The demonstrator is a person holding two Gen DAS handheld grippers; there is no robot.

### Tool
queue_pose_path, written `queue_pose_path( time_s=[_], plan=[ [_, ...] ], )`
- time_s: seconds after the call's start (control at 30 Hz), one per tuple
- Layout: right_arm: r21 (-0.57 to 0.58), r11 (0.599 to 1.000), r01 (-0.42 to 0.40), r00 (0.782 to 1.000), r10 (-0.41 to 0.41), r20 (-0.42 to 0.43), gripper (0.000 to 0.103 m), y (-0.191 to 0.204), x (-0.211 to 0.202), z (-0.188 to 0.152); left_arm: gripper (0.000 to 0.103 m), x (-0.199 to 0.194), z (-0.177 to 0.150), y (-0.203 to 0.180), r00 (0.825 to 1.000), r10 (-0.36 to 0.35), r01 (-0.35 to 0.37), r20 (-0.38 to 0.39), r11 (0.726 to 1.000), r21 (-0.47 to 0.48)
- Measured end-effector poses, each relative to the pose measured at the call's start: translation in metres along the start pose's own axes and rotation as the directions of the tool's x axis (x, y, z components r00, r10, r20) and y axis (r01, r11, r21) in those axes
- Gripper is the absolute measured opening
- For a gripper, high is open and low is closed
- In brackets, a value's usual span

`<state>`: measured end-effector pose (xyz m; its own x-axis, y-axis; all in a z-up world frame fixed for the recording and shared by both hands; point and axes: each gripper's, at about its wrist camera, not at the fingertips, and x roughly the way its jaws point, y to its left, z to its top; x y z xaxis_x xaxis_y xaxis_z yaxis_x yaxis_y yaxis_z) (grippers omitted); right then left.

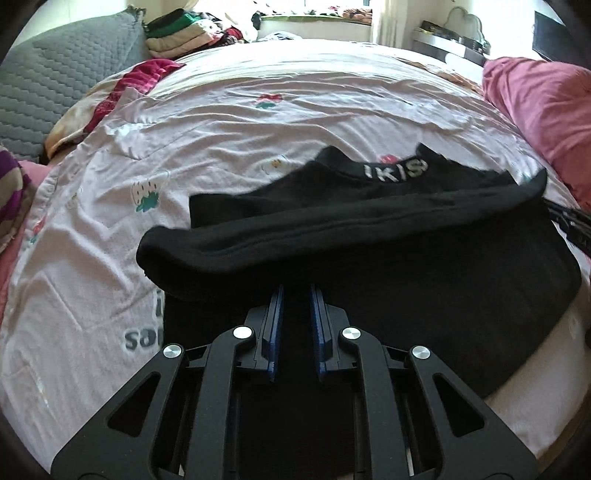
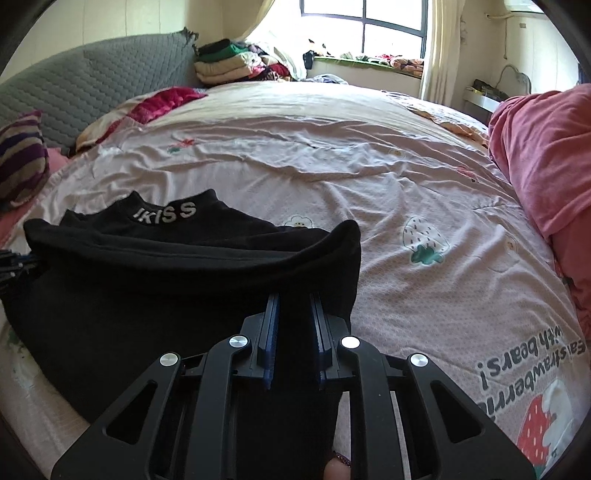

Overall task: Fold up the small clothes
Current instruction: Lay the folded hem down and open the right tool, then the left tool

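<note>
Left gripper (image 1: pixel 296 291): your blue-padded fingers (image 1: pixel 274 325) sit narrow, with black cloth bunched between them; they are clamped on the near edge of the black garment (image 1: pixel 369 236).
Right gripper (image 2: pixel 294 299): your fingers (image 2: pixel 320 332) are likewise narrow and pinched on the same garment's near edge, at its right-hand corner.
Black garment: you hold it by both grippers, its near edge lifted and rolled over into a thick fold across both views; the rest lies on the bedsheet (image 2: pixel 332 177). In the right wrist view the cloth hangs down between your fingers toward the bottom of the frame.
Collar (image 1: pixel 395 171): it lies on the far side of the fold, flat on the sheet, with white lettering (image 2: pixel 166 213) facing up.
Bedsheet: pale pink, wrinkled, printed with strawberries (image 2: pixel 423 240) and upside-down text (image 2: pixel 532 365).
Pink bedding (image 2: pixel 546 155): bunched along the right edge of the bed, well apart from the garment.
Grey quilted headboard (image 1: pixel 55 85): at the far left.
Striped cushion (image 2: pixel 22 158): beside the headboard.
Folded clothes pile (image 2: pixel 229 62): stacked beyond the far end of the bed, near the window (image 2: pixel 365 29).
</note>
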<state>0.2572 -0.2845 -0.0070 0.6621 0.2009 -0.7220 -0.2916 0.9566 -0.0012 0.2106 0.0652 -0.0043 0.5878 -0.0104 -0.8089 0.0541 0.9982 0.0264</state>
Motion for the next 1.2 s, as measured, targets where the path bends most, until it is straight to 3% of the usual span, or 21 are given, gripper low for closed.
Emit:
queue_pose_path(
  time_s=[0.47, 0.53, 0.6, 0.63, 0.87, 0.93, 1.03, 1.2],
  plan=[
    [0.095, 0.994, 0.049, 0.999, -0.05, 0.01, 0.017, -0.022, 0.022, 0.021, 0.01, 0.021, 0.028, 0.067, 0.999, 0.034, -0.031, 0.013, 0.975, -0.221],
    [0.11, 0.993, 0.044, 0.999, -0.044, 0.005, 0.022, -0.027, 0.024, 0.023, 0.014, 0.023, 0.027, 0.074, 1.0, 0.008, -0.006, 0.008, 0.967, -0.253],
    [0.116, 0.993, 0.012, 1.0, -0.01, -0.018, 0.037, -0.031, 0.028, 0.024, 0.023, 0.026, 0.028, 0.077, 1.0, -0.032, 0.031, 0.001, 0.962, -0.27],
    [0.114, 0.993, 0.008, 1.0, -0.005, -0.023, 0.039, -0.031, 0.03, 0.024, 0.025, 0.028, 0.028, 0.077, 0.999, -0.04, 0.038, -0.002, 0.961, -0.273],
    [0.137, 0.991, -0.016, 0.998, 0.023, -0.052, 0.039, -0.033, 0.039, 0.022, 0.029, 0.037, 0.028, 0.073, 0.999, -0.041, 0.035, -0.019, 0.967, -0.251],
    [0.153, 0.988, -0.038, 0.998, 0.047, -0.052, 0.035, -0.035, 0.04, 0.021, 0.026, 0.037, 0.028, 0.071, 0.999, -0.03, 0.026, -0.017, 0.972, -0.235],
    [0.159, 0.985, -0.061, 0.997, 0.067, -0.035, 0.012, -0.034, 0.036, 0.022, 0.0, 0.034, 0.028, 0.068, 1.0, 0.006, -0.006, -0.002, 0.979, -0.202],
    [0.132, 0.991, -0.024, 0.999, 0.018, 0.042, 0.007, -0.027, 0.016, 0.03, 0.0, 0.015, 0.034, 0.069, 0.997, 0.037, -0.024, 0.062, 0.98, -0.199]
  ],
)
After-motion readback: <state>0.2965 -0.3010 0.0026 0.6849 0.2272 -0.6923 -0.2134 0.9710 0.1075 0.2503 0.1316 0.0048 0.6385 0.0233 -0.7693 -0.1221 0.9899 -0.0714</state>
